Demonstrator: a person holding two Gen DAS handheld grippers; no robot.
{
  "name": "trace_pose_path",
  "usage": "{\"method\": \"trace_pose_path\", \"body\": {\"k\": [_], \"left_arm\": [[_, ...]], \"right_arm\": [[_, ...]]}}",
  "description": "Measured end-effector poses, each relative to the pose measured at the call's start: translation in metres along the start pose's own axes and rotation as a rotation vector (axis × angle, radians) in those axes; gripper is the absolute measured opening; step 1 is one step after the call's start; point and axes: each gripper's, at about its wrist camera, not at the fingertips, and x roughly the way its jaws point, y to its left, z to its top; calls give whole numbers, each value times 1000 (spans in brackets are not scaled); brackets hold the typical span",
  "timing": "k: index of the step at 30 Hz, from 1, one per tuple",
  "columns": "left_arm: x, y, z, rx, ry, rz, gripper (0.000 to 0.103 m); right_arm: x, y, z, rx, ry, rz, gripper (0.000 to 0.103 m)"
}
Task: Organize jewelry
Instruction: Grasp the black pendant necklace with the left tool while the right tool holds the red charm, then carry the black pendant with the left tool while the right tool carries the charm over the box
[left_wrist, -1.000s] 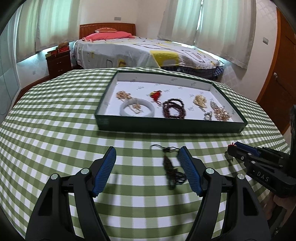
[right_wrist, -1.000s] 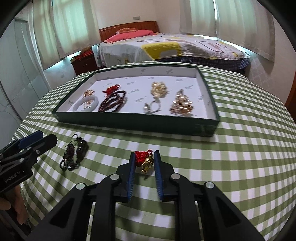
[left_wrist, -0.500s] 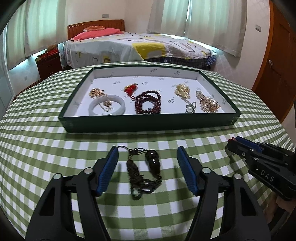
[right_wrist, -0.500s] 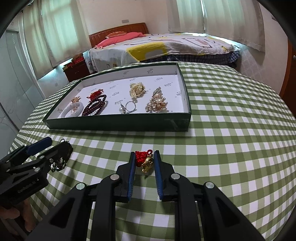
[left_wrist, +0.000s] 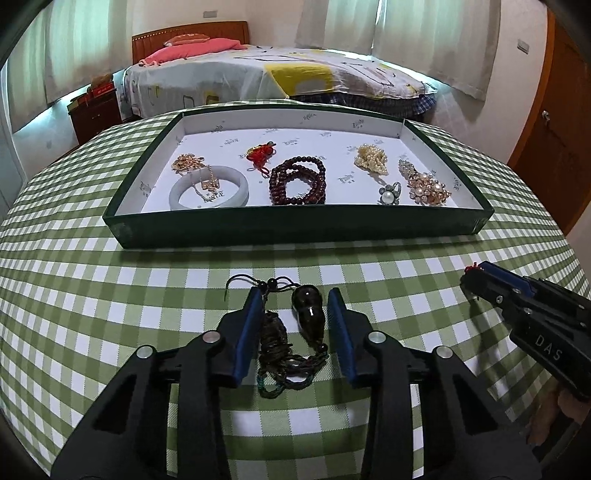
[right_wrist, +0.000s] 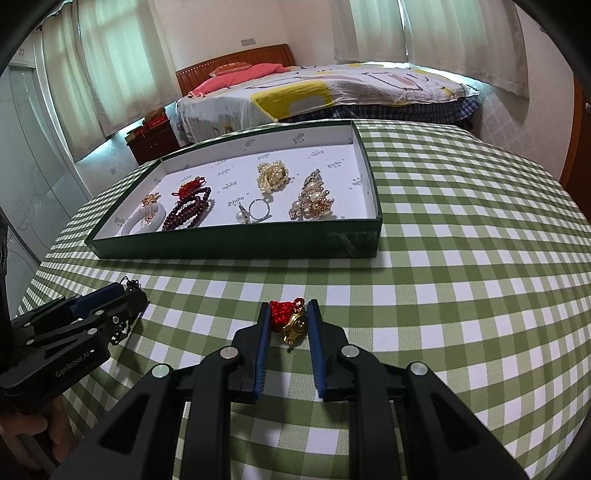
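Note:
A dark gourd pendant with a tassel and cord lies on the checked tablecloth between the fingers of my left gripper, whose jaws are partly closed around it and touch the cord and tassel on the left. My right gripper is shut on a red-knot charm with a gold piece just above the cloth. The green tray with white lining lies beyond, holding a white bangle, dark red beads, pearls and a ring.
The round table's right edge drops off towards a wooden door. A bed and a nightstand stand behind the table. The right gripper shows in the left wrist view, the left gripper in the right wrist view.
My left gripper moved forward over the gourd pendant and its jaws narrowed around it. My right gripper kept its hold on the red charm while its view turned a little to the right.

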Motion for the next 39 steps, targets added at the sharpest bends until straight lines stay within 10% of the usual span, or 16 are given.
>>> {"method": "trace_pose_path", "body": {"k": [39], "left_arm": [[-3,1,-1,55,4,-49,17]], "right_arm": [[0,2,-2,3,0,5,20]]}}
